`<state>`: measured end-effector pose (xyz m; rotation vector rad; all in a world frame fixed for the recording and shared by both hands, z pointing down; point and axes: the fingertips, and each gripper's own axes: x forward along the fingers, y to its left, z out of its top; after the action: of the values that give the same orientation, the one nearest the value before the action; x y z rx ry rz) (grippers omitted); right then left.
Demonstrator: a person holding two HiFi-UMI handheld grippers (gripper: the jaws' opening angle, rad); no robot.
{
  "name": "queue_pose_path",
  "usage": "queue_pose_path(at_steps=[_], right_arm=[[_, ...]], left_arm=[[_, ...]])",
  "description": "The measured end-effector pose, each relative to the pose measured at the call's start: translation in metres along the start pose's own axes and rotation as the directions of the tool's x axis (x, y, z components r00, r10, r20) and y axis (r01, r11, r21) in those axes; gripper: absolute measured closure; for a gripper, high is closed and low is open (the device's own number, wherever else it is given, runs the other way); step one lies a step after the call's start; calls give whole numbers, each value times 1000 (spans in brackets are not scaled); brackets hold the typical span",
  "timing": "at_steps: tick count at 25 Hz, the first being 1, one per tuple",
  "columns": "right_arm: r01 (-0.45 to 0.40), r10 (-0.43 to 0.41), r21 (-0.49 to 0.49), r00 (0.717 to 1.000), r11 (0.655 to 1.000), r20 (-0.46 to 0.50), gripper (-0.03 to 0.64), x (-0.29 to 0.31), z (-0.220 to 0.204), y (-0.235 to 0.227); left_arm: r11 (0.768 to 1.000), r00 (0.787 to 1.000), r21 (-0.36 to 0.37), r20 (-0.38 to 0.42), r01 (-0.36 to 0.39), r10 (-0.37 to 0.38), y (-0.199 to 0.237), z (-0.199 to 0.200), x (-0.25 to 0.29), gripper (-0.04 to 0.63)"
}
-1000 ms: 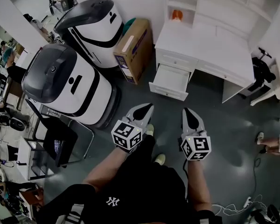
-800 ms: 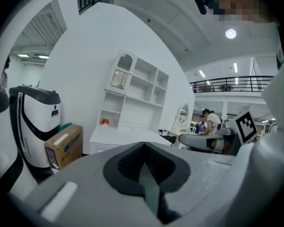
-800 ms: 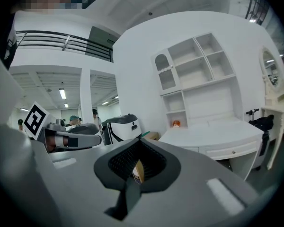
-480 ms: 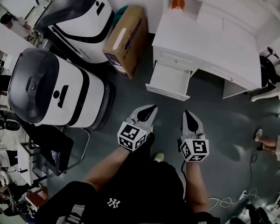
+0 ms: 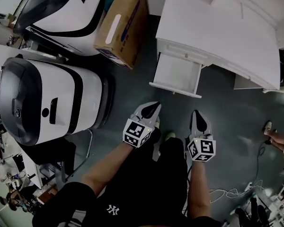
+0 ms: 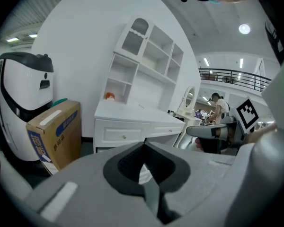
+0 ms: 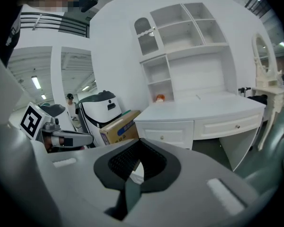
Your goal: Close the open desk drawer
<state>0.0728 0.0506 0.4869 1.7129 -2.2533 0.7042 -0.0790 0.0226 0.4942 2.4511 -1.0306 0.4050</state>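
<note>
Now I hold both tongs low in the middle of the head view, side by side and pointing up the frame: left tongs [image 5: 151, 109] and right tongs [image 5: 198, 118], each with jaws pressed together on nothing. Above them, not touched, the drawer [image 5: 177, 74] stands pulled out from the white counter [image 5: 217, 27] at upper right. A cardboard box [image 5: 123, 25] sits at upper left on the grey floor [image 5: 236, 112].
</note>
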Motion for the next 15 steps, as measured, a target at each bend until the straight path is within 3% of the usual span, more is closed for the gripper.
queue_pose_path(at_steps=[9, 15], right_arm=[[75, -71, 41, 994, 996, -84, 594, 72, -92, -50], [79, -71, 47, 986, 996, -152, 594, 123, -165, -85]], left_arm=[[999, 995, -46, -99, -16, 12, 49, -95, 75, 595], [996, 989, -77, -146, -42, 31, 76, -161, 122, 595]])
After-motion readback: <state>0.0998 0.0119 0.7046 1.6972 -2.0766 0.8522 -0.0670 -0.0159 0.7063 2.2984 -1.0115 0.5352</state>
